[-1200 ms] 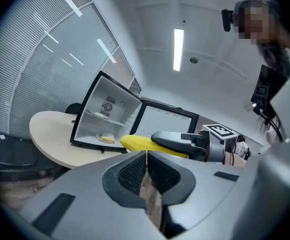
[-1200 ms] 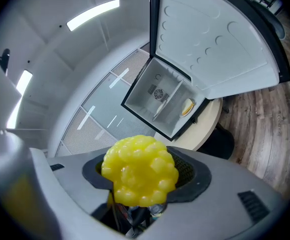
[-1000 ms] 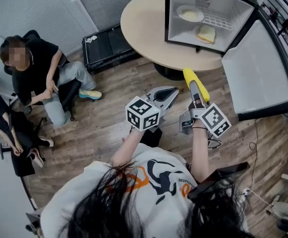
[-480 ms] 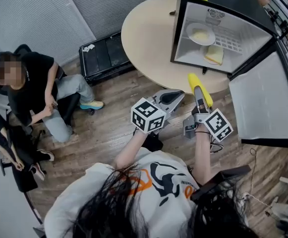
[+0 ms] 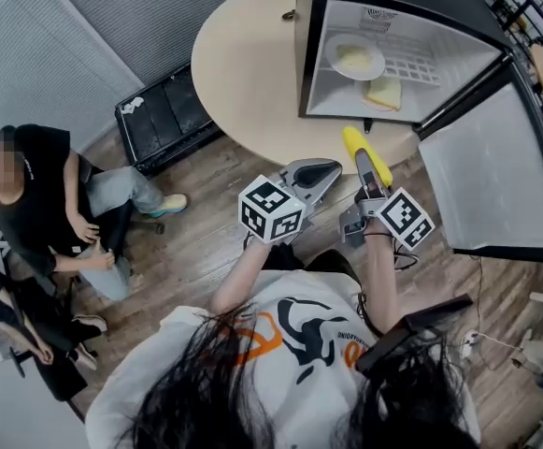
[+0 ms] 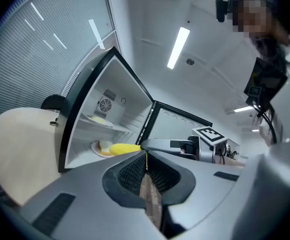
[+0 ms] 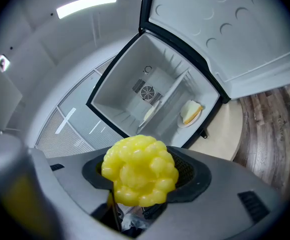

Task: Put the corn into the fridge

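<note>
Right gripper view: the corn (image 7: 140,170) is seen end-on, clamped in the right claw (image 5: 363,160), by the counter's (image 5: 243,73) near edge, before the open fridge (image 7: 154,91). The left claw (image 6: 145,154) is closed together, empty.

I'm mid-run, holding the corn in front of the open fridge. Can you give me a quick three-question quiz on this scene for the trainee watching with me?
1. True or false: the yellow corn cob already lies inside the small open-doored fridge.
2. Short answer: are the left tongs open or shut?
3. Multiple choice: what holds the corn cob? A) the left tongs B) the right tongs C) a white plate

Key: 1 false, it is outside, in front of the fridge; 2 shut, with nothing between them; 3 B.
</note>
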`<state>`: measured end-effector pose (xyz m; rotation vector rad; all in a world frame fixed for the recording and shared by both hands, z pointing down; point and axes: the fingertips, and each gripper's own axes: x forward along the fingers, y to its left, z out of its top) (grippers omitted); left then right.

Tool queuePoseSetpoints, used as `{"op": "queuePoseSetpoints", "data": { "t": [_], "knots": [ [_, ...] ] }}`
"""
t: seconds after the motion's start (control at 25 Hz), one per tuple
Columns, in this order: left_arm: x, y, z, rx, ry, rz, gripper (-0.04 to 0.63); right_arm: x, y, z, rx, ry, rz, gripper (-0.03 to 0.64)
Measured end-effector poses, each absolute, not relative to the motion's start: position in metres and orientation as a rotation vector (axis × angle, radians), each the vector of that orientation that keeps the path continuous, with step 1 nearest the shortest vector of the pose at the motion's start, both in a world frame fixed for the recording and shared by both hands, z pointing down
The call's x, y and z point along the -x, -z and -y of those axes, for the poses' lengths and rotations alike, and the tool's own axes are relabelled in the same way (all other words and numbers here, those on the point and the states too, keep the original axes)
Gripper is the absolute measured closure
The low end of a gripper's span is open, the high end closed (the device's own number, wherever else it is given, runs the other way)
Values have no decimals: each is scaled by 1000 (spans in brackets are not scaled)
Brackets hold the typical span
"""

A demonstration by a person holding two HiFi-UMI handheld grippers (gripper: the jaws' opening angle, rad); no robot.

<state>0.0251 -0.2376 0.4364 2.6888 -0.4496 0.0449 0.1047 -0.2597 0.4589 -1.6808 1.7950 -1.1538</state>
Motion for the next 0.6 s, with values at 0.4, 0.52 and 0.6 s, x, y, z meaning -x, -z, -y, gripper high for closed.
{"op": "queuePoseSetpoints", "data": {
  "t": [0.4, 0.52, 0.6],
  "knots": [
    [-38, -454, 265, -2642, -61, 452, 581, -125, -476, 291, 1726, 1189, -1779, 354],
    [-43, -456, 282, -2632, -58, 483, 583, -130, -479, 310, 1726, 1199, -1799, 354],
    [-47, -458, 293, -2626, -56, 499, 581, -134, -481, 323, 1729, 1205, -1823, 354]
  ]
}}
